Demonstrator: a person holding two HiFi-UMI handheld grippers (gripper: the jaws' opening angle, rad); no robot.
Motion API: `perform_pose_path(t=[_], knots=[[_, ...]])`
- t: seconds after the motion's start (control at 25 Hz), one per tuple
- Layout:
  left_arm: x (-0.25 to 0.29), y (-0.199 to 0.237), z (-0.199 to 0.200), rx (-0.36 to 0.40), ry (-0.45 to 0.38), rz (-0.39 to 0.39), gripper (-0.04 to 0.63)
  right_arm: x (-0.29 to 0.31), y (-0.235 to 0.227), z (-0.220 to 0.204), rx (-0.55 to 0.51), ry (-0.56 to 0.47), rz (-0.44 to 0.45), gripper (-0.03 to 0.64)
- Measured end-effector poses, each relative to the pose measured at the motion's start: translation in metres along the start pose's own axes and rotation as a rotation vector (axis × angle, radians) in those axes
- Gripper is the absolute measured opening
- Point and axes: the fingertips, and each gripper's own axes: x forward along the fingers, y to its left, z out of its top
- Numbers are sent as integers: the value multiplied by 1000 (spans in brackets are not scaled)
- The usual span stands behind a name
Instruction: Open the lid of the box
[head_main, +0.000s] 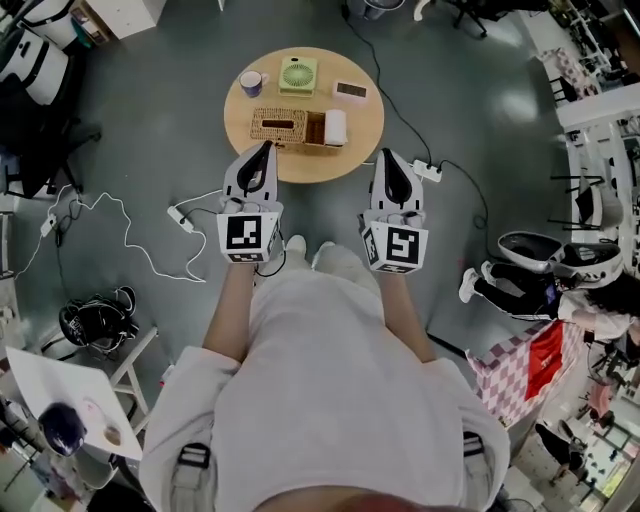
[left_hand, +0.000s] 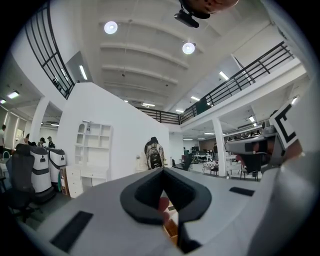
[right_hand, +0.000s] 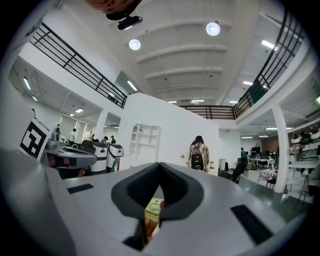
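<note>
Nothing is begun yet. The woven box (head_main: 285, 127) sits in the middle of the tabletop (head_main: 355, 140), its lid apparently still down. The left hand-held gripper (head_main: 266, 150) and right hand-held gripper (head_main: 386, 156) hover at the tabletop's near edge, jaws pressed together, empty — reaching and lifting remain.

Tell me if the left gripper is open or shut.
Shut. The left gripper shows its jaws meeting at the tips in its own view, with nothing held between them.

A round light-wood table (head_main: 362, 128) carries a dark blue mug (head_main: 252, 82), a pale green square fan (head_main: 298, 75) and a pink rectangular gadget (head_main: 351, 91). A white power strip (head_main: 428, 171) lies on the grey floor near the table's right edge.
</note>
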Motion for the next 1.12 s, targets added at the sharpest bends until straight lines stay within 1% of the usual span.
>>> perform_pose_path(t=[0.24,0.36,0.56,0.6,0.64,0.68,0.76,0.88,0.96,1.12], knots=[[33,14,-8,18,2,21,-2,37,-17,-12,15,3,23,-11],[47,18,-12,10,-6,30,-2,54,-26,-16,24,2,42,-11],[61,25,-38,-4,-24,46,0,74,-36,-31,18,-7,80,-11],[62,25,-46,-14,-33,45,14,77,-38,-36,16,-10,86,-11],[63,26,-55,-24,-40,44,66,79,-40,-42,15,-13,90,-11],[64,27,-66,-31,-45,43,115,81,-42,-50,16,-17,94,-11],[67,29,-95,-27,-42,38,179,86,-44,-69,16,-22,100,-11],[70,34,-157,-7,-6,27,232,93,-43,-107,20,-22,107,-11],[71,37,-207,-1,27,26,245,96,-40,-134,20,-27,111,-11],[76,42,-303,4,83,41,247,97,-35,-190,18,-33,114,-11]])
